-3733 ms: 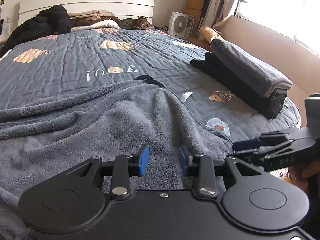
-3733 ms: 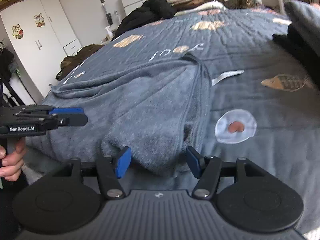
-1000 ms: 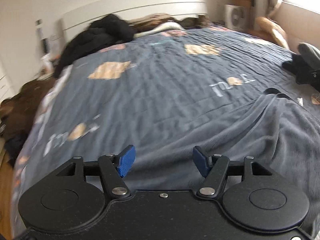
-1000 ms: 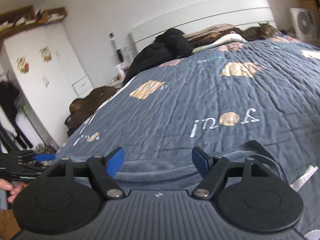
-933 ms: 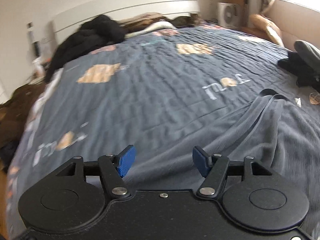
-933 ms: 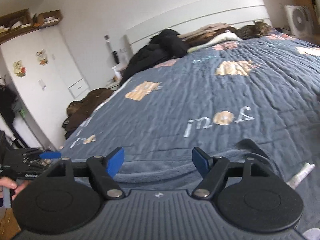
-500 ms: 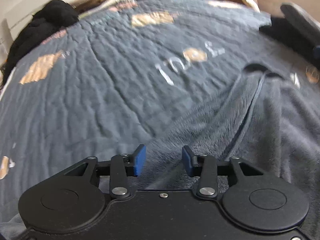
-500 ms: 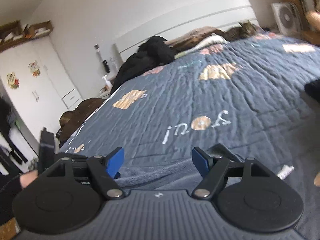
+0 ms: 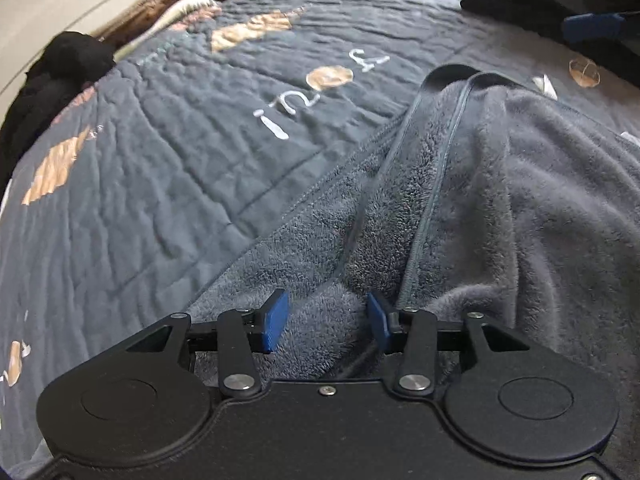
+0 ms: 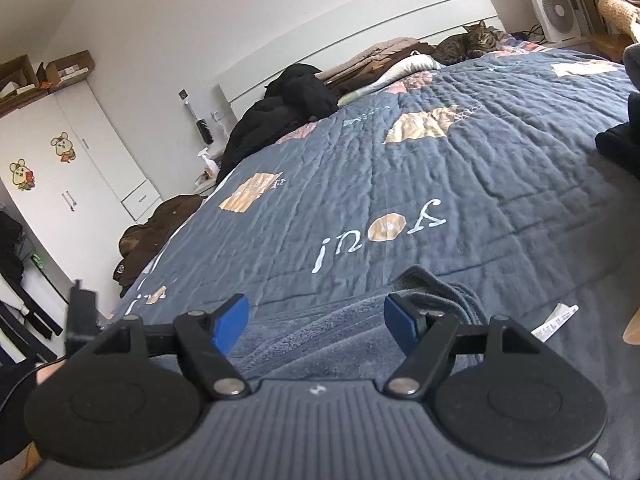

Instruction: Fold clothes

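Observation:
A grey fleece garment point(image 9: 500, 208) lies spread over the near part of the dark blue quilted bedspread point(image 9: 160, 160), its piped edge and collar running away from me. My left gripper point(image 9: 327, 320) points down onto it, and a bunched fold of fleece fills the gap between its blue pads. In the right wrist view the same fleece point(image 10: 340, 340) lies under my right gripper point(image 10: 316, 322), which stands wide open above the garment's far edge near the collar, nothing between its pads. A blue tip of the right gripper point(image 9: 592, 26) shows at the top right of the left view.
Folded dark clothes point(image 9: 520, 4) are stacked at the bed's right side. A black coat point(image 10: 280, 108), more clothes and a cat point(image 10: 468, 46) lie by the headboard. A white wardrobe point(image 10: 80, 152) and brown clothing point(image 10: 156, 224) are left of the bed, a fan point(image 10: 558, 2) far right.
The left gripper swung right and down from the bare quilt onto the fleece, and its jaws narrowed around a fold. The right gripper shifted slightly and stayed open.

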A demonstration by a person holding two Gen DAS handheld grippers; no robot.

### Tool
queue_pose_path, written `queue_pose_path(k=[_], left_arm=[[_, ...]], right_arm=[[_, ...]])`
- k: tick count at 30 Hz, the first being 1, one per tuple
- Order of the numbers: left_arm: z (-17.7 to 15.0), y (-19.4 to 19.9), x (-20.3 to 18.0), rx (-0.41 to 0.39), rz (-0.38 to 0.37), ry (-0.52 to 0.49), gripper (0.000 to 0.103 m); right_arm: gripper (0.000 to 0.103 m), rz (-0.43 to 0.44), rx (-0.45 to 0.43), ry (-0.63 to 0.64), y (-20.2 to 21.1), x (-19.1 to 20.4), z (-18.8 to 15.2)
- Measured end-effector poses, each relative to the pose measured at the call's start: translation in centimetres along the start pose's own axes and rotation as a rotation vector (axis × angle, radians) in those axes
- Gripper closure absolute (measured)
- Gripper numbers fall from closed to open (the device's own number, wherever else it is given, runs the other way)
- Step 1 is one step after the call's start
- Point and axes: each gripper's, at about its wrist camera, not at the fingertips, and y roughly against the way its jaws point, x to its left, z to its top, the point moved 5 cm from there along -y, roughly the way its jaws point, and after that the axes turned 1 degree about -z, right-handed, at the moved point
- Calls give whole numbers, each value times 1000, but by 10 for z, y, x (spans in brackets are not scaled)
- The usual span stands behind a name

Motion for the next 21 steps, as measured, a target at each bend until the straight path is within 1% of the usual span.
queue_pose_path(k=[2,3,6,8,10,14,15,16,17,18,19,20,21], left_arm=[[2,-8,0,18,-10,-13,61],[3,-11,1,25,-24,-12,73],[5,-12,3,43,-88,4,95],[9,-7,6,27,-76,-1,97],[15,1,14,-14,-36,13,100],[32,4,31,-73,59,19,100],[36,3,33,-79,88,4,99],[38,-4,29,-71,127,-44,97],[39,-10,26,-57,169,-89,95],[38,-16,24,-25,198,-117,96],[37,-17,24,8,179,-116,95],[37,-14,27,16,137,-101,95],[36,-10,31,20,100,-81,89]], right_arm=[[29,8,0,6,0,3,0],[29,10,0,8,0,3,0],[29,9,3,12,0,3,-1],[29,5,3,12,-1,2,-1],[29,3,4,5,0,1,-1],[29,4,-1,-4,-1,2,0],[29,3,1,-1,-2,2,0],[29,3,3,2,-3,3,-1],[29,3,6,6,-4,4,-2],[29,4,9,12,-4,5,-2],[29,3,14,18,-5,5,-3],[29,2,18,23,-5,6,-4],[29,2,20,25,-5,5,-5]])
